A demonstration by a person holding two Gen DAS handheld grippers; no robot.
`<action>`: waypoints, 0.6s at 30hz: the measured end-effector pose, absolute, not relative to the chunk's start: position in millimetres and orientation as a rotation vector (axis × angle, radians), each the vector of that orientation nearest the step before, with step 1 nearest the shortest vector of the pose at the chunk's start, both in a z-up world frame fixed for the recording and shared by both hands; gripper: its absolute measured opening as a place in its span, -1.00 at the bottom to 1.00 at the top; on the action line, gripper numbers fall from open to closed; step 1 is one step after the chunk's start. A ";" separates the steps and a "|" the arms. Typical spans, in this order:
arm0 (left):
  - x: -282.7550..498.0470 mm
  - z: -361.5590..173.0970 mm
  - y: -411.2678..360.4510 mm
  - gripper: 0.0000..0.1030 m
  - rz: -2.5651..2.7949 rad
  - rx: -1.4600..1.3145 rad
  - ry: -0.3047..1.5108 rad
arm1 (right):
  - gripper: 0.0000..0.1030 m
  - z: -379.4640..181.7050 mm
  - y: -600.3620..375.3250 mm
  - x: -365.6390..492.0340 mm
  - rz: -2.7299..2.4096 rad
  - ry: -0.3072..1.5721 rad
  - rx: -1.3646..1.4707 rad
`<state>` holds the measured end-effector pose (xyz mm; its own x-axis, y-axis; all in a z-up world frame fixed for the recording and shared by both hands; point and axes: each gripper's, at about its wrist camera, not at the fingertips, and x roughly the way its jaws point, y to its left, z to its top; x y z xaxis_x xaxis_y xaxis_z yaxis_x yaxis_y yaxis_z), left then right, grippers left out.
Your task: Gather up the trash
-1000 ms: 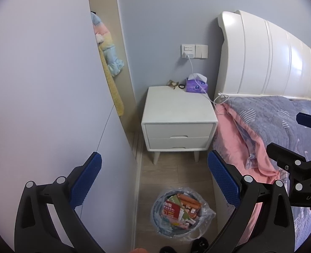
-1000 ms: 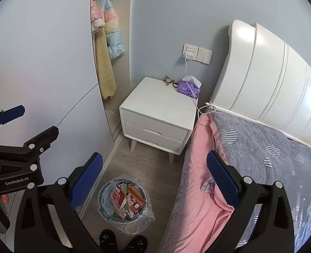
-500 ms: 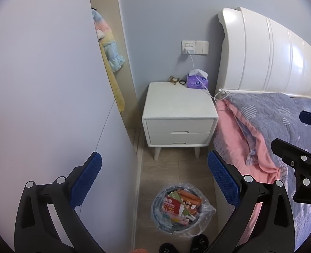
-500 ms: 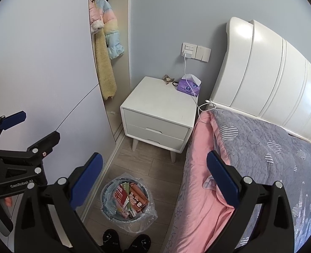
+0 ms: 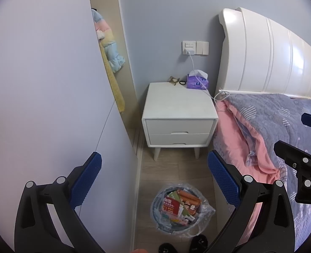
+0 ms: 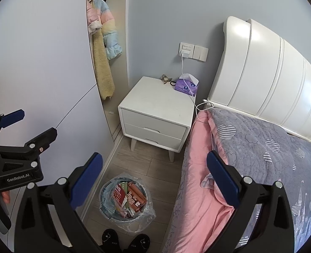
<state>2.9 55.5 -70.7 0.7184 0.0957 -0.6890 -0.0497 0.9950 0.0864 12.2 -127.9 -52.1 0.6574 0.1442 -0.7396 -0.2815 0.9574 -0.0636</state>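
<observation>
A round trash bin [image 5: 177, 210] lined with a clear plastic bag stands on the wood floor, full of red and green packaging; it also shows in the right wrist view [image 6: 125, 200]. My left gripper [image 5: 154, 179] is open and empty, held high above the bin. My right gripper [image 6: 154, 179] is open and empty, also well above the bin. Each gripper shows at the edge of the other's view, the right one [image 5: 303, 139] and the left one [image 6: 26, 124].
A white nightstand [image 5: 179, 113] stands against the wall with a purple tissue box [image 5: 197, 82] and small items on top. A bed with pink and grey bedding [image 6: 250, 158] is on the right, a wardrobe door [image 5: 39, 84] on the left. Black slippers [image 6: 125, 242] are below.
Both views have drawn back and up a little; the nightstand and bin look slightly farther away. Both grippers stay open.
</observation>
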 end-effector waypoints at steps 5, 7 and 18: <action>6.3 -71.5 57.7 0.89 0.084 0.059 0.773 | 0.86 -51.0 -127.9 14.4 0.245 0.817 -0.182; 7.3 -71.7 58.7 0.89 0.085 0.056 0.774 | 0.86 -51.1 -127.1 14.8 0.247 0.818 -0.184; 13.0 -78.5 64.1 0.89 0.104 0.045 0.805 | 0.87 -54.0 -120.0 22.6 0.261 0.834 -0.185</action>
<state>13.0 64.1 -78.5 0.6884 0.1099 -0.7169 -0.0758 0.9939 0.0796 22.6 -120.0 -54.0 0.6429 0.1557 -0.7500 -0.3002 0.9520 -0.0597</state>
